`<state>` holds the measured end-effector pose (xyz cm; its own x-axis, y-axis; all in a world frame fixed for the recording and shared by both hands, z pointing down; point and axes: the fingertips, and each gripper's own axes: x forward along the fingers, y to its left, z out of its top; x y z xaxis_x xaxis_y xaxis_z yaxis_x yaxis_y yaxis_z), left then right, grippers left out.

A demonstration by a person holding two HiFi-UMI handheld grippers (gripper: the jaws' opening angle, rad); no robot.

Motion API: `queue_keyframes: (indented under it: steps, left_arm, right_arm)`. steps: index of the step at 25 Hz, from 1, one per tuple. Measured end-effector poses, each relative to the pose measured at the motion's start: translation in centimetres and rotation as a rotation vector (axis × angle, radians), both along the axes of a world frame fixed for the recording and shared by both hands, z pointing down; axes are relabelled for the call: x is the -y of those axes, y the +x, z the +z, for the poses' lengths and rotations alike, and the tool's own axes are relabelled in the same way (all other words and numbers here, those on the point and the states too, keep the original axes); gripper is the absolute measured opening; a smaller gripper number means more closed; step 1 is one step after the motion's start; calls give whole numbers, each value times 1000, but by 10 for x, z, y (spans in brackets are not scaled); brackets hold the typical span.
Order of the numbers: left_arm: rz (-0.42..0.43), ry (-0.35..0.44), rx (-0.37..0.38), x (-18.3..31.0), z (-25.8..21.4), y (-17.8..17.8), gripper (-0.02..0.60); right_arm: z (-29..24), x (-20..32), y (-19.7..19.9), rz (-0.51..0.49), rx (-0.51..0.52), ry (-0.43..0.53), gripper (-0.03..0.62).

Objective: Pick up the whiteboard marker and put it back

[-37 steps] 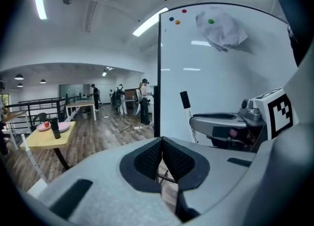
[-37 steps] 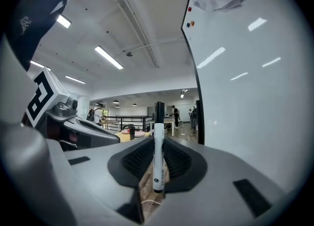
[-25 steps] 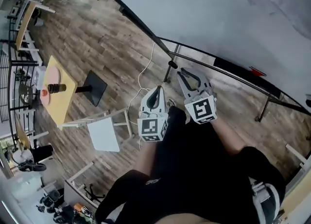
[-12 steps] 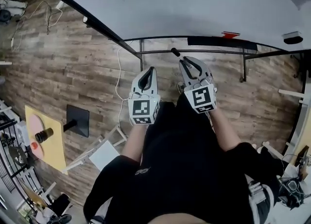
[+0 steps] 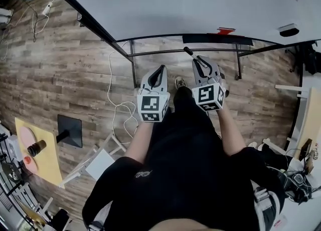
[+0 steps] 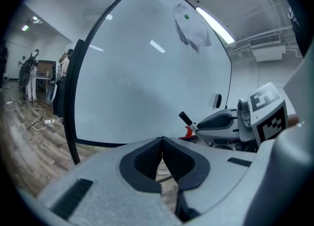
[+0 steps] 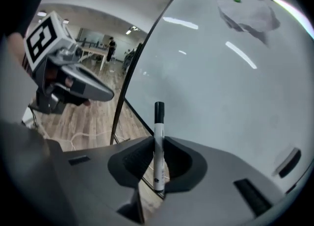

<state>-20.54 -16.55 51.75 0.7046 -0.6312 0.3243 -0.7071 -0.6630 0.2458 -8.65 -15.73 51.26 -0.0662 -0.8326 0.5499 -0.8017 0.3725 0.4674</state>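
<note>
Two details only the gripper views give: the right gripper [image 7: 158, 140] clamps the whiteboard marker [image 7: 159, 119], cap toward the whiteboard [image 7: 221, 83]; the left gripper [image 6: 162, 140] is pinched together, empty.

Glossy whiteboard [image 6: 147, 73], wood-grain plank floor [image 5: 60, 74], smooth plastic marker [image 7: 159, 122], black metal frame [image 6: 70, 102]

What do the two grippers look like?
Both the left gripper and right gripper are pale grey and pointy, with dark ridged pads inside. Each carries a cube with black-and-white square patterns. The person wears a black top.
</note>
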Motion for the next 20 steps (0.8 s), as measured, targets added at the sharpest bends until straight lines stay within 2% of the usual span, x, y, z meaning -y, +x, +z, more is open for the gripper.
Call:
queue_keyframes:
  steps: [3, 8, 15, 20]
  left_arm:
    - [-25, -15, 8, 10, 13, 13, 6]
    - [-92, -36, 36, 30, 26, 35, 6]
    - [-138, -96, 111, 26, 51, 62, 7]
    - [-201, -141, 127, 28, 67, 64, 8]
  right_arm:
    - [13, 8, 14, -57, -125, -29, 55]
    - [32, 27, 36, -159, -187, -87, 55]
    - [63, 51, 77, -273, -264, -145, 55]
    - [91, 64, 83, -411, -344, -195, 55]
